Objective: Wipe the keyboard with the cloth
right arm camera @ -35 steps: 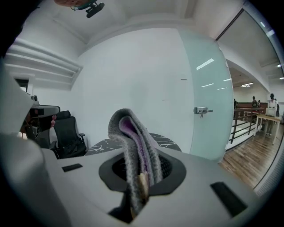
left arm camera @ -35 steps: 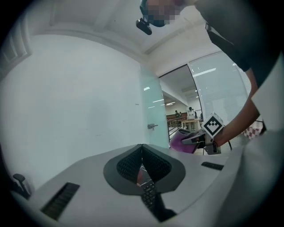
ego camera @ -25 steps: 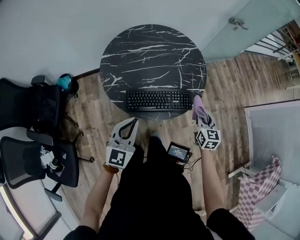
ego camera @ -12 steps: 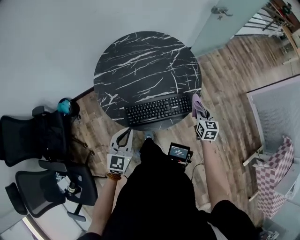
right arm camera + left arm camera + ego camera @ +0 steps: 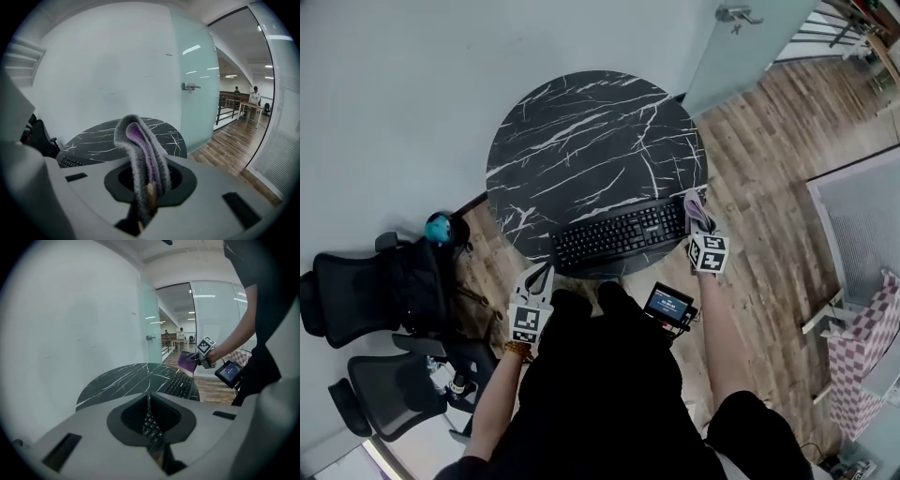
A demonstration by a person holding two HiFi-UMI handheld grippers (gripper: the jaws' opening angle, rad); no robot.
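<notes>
A black keyboard lies near the front edge of the round black marble table. My right gripper hangs just off the keyboard's right end, shut on a grey and purple cloth. In the right gripper view the cloth sticks up folded out of that gripper. My left gripper is shut and empty, just short of the table's front edge, left of the keyboard's left end. Seen from the left gripper, the keyboard and the cloth lie ahead.
Two black office chairs stand left of the table, with a teal object beside them. A small lit screen hangs at the person's waist. A glass door stands behind the table. Wooden floor lies to the right.
Both grippers have sunk and moved in towards the table's front edge. The right one still holds the cloth, the left stays shut. The head camera has swung, so the table looks turned.
</notes>
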